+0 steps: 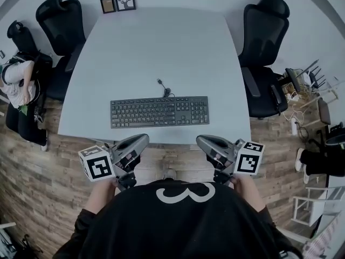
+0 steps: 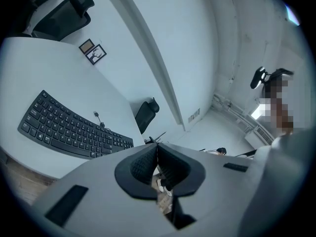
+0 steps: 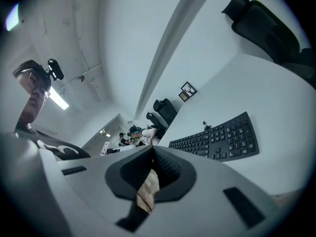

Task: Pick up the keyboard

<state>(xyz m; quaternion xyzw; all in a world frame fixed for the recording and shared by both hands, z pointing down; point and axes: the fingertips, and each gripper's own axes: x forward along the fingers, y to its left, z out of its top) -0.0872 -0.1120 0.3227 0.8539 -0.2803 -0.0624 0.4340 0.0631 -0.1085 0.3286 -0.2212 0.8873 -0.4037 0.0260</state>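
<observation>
A black keyboard (image 1: 160, 111) lies flat near the front edge of the pale grey table (image 1: 161, 47), its cable curling behind it. My left gripper (image 1: 144, 140) is held just off the table's front edge, below the keyboard's left half, jaws shut and empty. My right gripper (image 1: 200, 141) mirrors it below the keyboard's right half, also shut and empty. In the left gripper view the keyboard (image 2: 71, 129) lies to the left of the closed jaws (image 2: 157, 149). In the right gripper view the keyboard (image 3: 219, 139) sits to the right of the closed jaws (image 3: 152, 154).
Black office chairs stand at the table's right (image 1: 265, 53) and far left (image 1: 60, 23). Two small picture frames (image 1: 118, 1) lean at the table's far edge. A seated person (image 1: 21, 90) is at the left. Chairs and cables (image 1: 307, 90) clutter the floor on the right.
</observation>
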